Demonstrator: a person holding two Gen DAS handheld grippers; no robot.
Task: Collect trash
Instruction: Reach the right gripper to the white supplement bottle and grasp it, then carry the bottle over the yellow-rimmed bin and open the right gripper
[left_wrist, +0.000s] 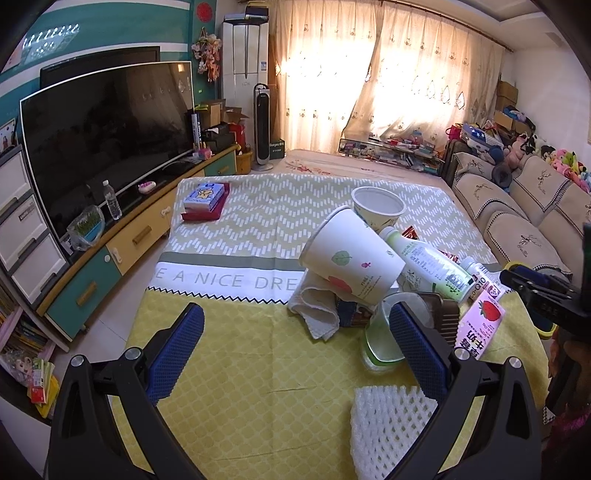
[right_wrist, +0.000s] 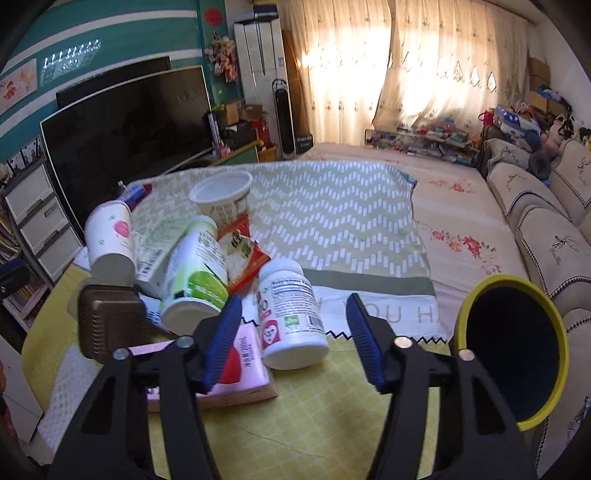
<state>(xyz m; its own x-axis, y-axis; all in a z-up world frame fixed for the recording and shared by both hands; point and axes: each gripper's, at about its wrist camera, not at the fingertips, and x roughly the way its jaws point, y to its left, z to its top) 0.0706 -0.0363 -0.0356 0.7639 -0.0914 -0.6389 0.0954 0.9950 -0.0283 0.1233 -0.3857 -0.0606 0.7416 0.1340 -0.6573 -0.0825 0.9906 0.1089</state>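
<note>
Trash pile: cups, bottles and cartons lay heaped together at the table's (left_wrist: 240, 369) right side, ready for gathering.
Bin: the yellow-rimmed bin (right_wrist: 511, 354) stood at the right edge, mouth tipped toward the pile, probably to receive it.
Right hand-held gripper (right_wrist: 295, 332): jaws apart, empty, framing the white supplement bottle (right_wrist: 291, 314), likely next.
Left hand-held gripper (left_wrist: 295, 354): wide apart, holding nothing, before the paper cup (left_wrist: 351, 258).

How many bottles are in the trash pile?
2: a green-and-white bottle lying in the pile's middle, and a white supplement bottle lying beside it, nearer the yellow bin. Others may be hidden.
</note>
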